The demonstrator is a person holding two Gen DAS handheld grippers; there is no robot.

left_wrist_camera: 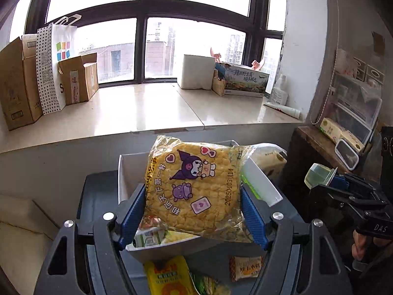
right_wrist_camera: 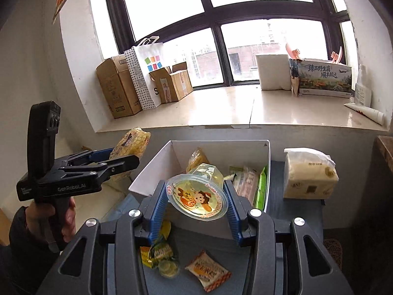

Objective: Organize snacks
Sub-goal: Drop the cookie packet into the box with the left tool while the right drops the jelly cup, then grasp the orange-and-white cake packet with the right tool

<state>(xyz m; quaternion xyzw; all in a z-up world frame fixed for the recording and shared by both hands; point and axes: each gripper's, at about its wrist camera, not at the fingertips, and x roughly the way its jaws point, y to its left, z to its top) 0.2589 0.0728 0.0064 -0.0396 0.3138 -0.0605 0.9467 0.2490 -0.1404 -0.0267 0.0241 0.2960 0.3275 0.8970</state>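
Note:
My left gripper [left_wrist_camera: 192, 211] is shut on a yellow corn-puff packet [left_wrist_camera: 194, 186] with purple cartoon figures, held in the air above the white box [left_wrist_camera: 124, 169]. The same gripper and packet [right_wrist_camera: 130, 142] show at the left of the right wrist view. My right gripper [right_wrist_camera: 196, 200] is shut on a clear jelly cup [right_wrist_camera: 197, 195] with a cartoon lid, lifted over the white box [right_wrist_camera: 157, 164], which holds several snack packets. That cup [left_wrist_camera: 318, 175] also appears at the right of the left wrist view. Loose snacks lie on the dark blue-grey surface: an orange packet [right_wrist_camera: 208, 271] and a yellow-green packet [right_wrist_camera: 161, 252].
A tissue pack [right_wrist_camera: 310, 174] stands right of the box. Behind it runs a wide window sill [right_wrist_camera: 221, 108] with cardboard boxes [right_wrist_camera: 120, 86], a paper bag [right_wrist_camera: 147, 68] and a printed carton [right_wrist_camera: 324, 78]. A wooden shelf [left_wrist_camera: 319, 145] with containers is at the right.

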